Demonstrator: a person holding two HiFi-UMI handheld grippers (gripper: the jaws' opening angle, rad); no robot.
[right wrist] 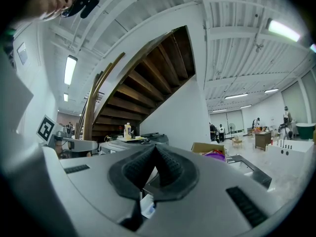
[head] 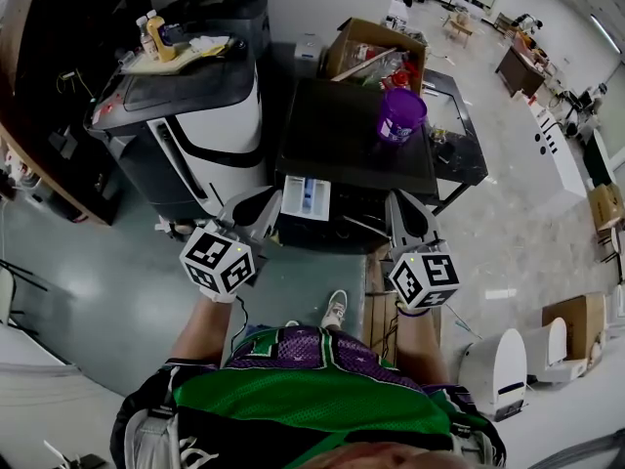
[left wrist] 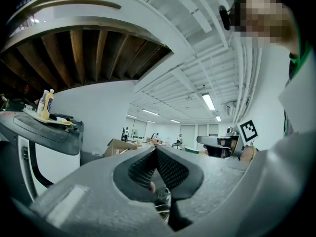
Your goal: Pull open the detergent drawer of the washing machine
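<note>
The black washing machine (head: 352, 149) stands in front of me with a purple cup (head: 401, 115) on its top. Its white detergent drawer (head: 306, 198), with a blue insert, sticks out from the upper left of the front. In the right gripper view the drawer (right wrist: 147, 206) shows low between the jaws. My left gripper (head: 264, 205) sits just left of the drawer. Its ribbed pads (left wrist: 168, 169) meet at the tip with nothing between them. My right gripper (head: 403, 213) hangs before the machine's right side, shut and empty.
A white and black appliance (head: 195, 125) stands to the left, with bottles on a tray (head: 161, 42) on top. An open cardboard box (head: 366, 52) lies behind the washer, and a dark low table (head: 459, 130) stands to its right. White units (head: 508, 360) and a box (head: 581, 320) are at right.
</note>
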